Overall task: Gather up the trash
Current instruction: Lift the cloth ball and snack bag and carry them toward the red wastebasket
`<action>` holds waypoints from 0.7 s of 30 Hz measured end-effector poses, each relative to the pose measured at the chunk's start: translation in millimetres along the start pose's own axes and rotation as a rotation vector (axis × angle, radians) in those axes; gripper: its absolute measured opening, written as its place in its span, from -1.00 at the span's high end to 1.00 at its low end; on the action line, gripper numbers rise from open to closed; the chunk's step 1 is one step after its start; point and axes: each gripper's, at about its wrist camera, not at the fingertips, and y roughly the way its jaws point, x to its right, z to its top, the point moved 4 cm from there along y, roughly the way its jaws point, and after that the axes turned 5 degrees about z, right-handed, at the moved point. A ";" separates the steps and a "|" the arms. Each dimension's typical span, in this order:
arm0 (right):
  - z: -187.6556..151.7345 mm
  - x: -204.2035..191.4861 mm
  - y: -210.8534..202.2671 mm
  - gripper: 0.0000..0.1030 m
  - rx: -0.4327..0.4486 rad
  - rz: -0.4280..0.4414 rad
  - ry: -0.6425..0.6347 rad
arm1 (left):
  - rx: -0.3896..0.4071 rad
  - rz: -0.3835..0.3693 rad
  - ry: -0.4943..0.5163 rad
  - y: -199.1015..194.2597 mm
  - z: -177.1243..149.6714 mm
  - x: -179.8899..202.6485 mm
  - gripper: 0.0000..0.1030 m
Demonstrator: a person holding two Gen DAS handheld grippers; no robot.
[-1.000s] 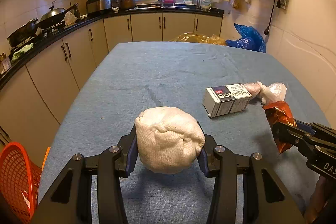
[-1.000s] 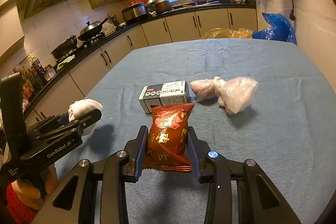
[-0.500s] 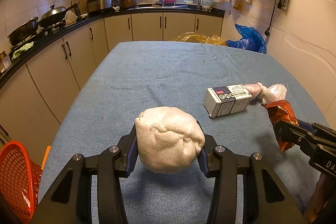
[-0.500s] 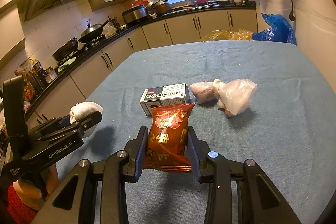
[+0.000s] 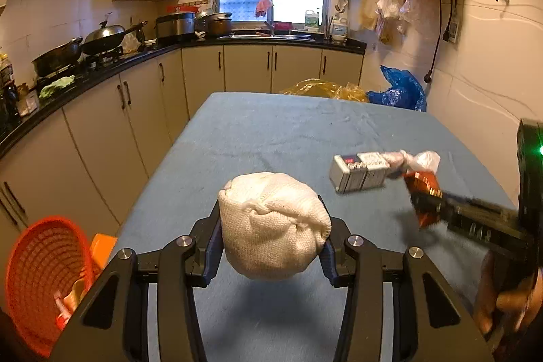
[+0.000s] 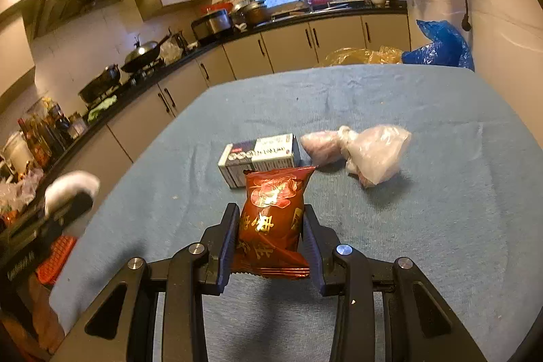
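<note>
My left gripper (image 5: 271, 243) is shut on a white balled-up cloth (image 5: 271, 223), held above the blue table (image 5: 271, 131). My right gripper (image 6: 269, 236) is shut on a red snack packet (image 6: 271, 219), also above the table; it shows in the left wrist view (image 5: 422, 197) to the right. A grey carton (image 6: 259, 158) and a knotted clear plastic bag (image 6: 370, 151) lie on the table ahead of the right gripper. An orange basket (image 5: 44, 277) stands on the floor at the table's left side, with some items inside.
Kitchen cabinets (image 5: 135, 111) run along the left and far side. Yellow (image 5: 322, 89) and blue (image 5: 400, 89) plastic bags sit beyond the table's far edge. A tiled wall (image 5: 482, 83) borders the right.
Both grippers have risen and tilted, still holding their items. The left one has shifted left, showing more of the orange basket. The right gripper now appears closer in the left wrist view.
</note>
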 end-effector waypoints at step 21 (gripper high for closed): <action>-4.8 -234.2 33.9 0.23 -0.164 0.383 -0.154 | -0.010 0.186 -0.227 -102.6 -56.9 -198.8 0.11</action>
